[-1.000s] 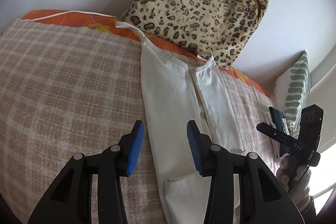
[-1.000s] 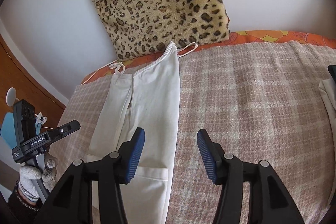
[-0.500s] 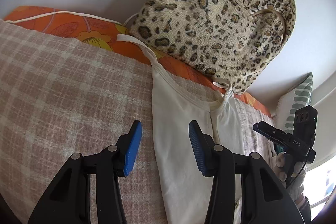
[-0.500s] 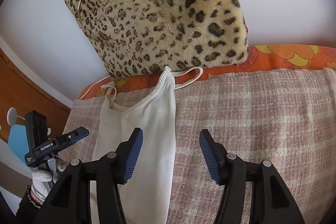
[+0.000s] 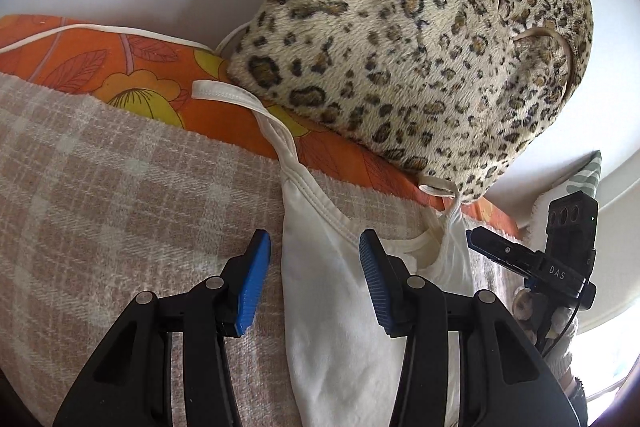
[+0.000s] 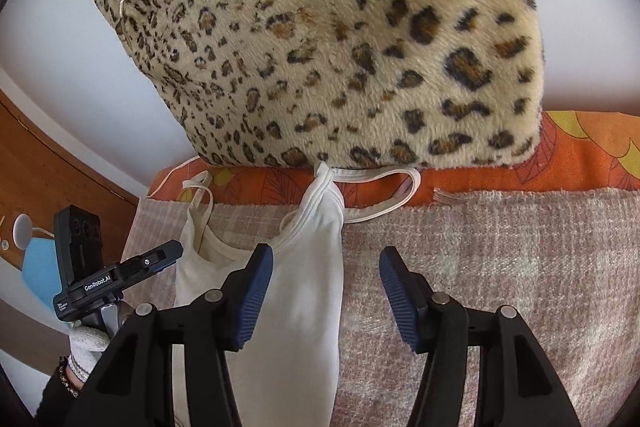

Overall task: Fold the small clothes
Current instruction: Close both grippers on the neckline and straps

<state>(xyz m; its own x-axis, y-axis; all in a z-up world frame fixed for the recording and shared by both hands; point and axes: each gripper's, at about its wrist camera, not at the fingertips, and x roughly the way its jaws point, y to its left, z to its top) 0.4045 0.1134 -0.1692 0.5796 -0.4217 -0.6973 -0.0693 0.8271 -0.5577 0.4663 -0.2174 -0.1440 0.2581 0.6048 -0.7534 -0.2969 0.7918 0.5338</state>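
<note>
Both grippers are hovering with jaws apart and empty over the top (image 5: 320, 287) lying flat on the bed (image 5: 100, 187): left gripper (image 5: 310, 285), right gripper (image 6: 326, 293). They are lining up on its strap end; next, each probably needs to pinch a shoulder corner.

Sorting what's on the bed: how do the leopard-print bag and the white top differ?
The furry leopard-print bag stands propped against the wall; the plain white strappy top lies flat on the checked blanket. The bag is bulky and patterned, the top thin and unpatterned. Both are soft.
</note>
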